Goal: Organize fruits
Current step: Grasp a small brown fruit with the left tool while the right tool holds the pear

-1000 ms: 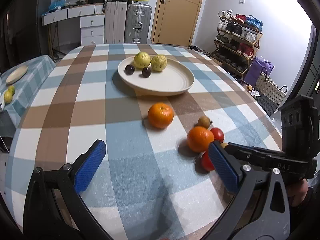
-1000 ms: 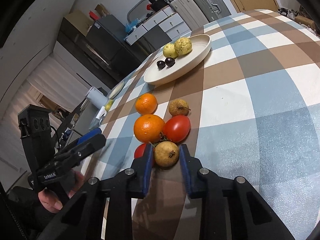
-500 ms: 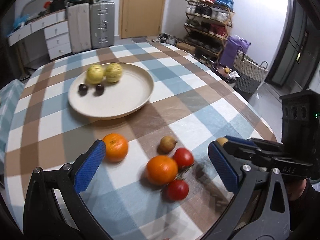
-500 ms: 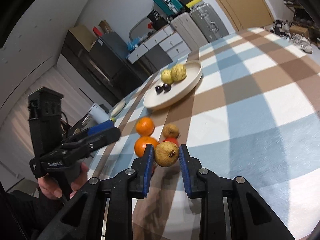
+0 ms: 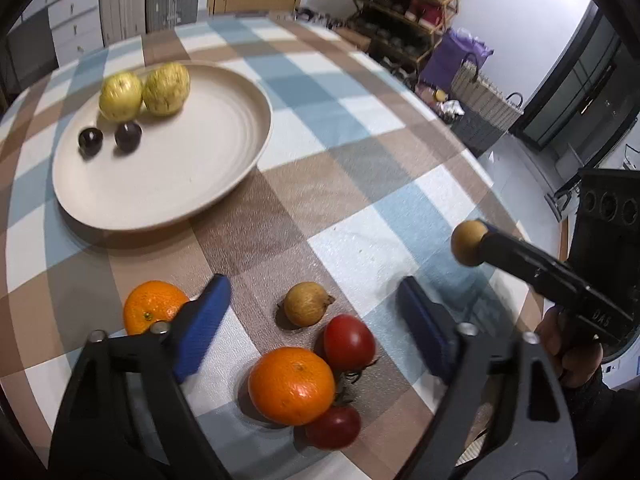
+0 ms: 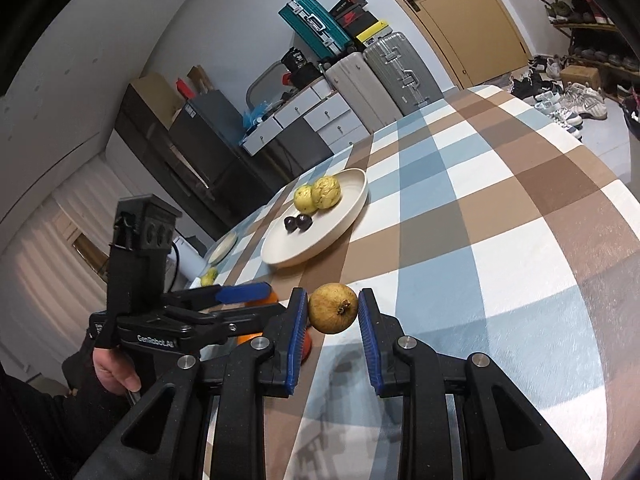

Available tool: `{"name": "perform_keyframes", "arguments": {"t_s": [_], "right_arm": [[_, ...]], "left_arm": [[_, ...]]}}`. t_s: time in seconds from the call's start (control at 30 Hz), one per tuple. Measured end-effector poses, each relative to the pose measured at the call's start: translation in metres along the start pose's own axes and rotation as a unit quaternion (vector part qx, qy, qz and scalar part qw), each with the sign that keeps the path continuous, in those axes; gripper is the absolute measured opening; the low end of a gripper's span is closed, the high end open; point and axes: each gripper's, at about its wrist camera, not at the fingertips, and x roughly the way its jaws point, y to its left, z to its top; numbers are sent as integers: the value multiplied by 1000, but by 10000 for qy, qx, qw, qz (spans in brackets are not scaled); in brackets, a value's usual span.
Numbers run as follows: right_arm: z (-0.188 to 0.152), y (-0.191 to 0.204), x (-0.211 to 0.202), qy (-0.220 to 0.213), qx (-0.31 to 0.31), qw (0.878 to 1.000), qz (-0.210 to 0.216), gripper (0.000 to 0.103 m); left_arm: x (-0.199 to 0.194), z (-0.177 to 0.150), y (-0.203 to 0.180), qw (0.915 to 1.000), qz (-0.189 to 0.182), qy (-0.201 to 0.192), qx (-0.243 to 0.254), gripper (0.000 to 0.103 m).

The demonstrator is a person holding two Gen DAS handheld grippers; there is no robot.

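Right wrist view: our right gripper (image 6: 333,312) pinches the small, firm, round brown fruit (image 6: 333,308) across its middle - light but roll-prone - while our left gripper (image 5: 316,330), jaws just narrowing, holds nothing.

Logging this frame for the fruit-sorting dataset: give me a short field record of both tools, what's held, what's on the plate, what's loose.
right tool: shut on small brownish-yellow fruit, lifted off the table
left tool: open, jaws have just been closing, nothing gripped; points down over the loose fruit
plate: two yellow-green fruits, two dark plums
loose on tablecloth: two oranges, two tomatoes, one small brownish fruit
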Motion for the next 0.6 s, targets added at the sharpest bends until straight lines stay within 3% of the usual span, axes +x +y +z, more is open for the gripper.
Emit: {"name": "perform_keyframes", "arguments": {"t_s": [0.1,0.4,0.6], "right_arm": [[4,0,2,60,4,10000,-1,26],[10,8,9,50,-177,9998,104,26],[9,6,9,78,-128,9999,87,26]], "left_arm": [[6,0,3,9998,41,172,-73,72],[15,1,1,9992,-149,381,-40,28],[13,1,3,9990,-238,383,-45,24]]}}
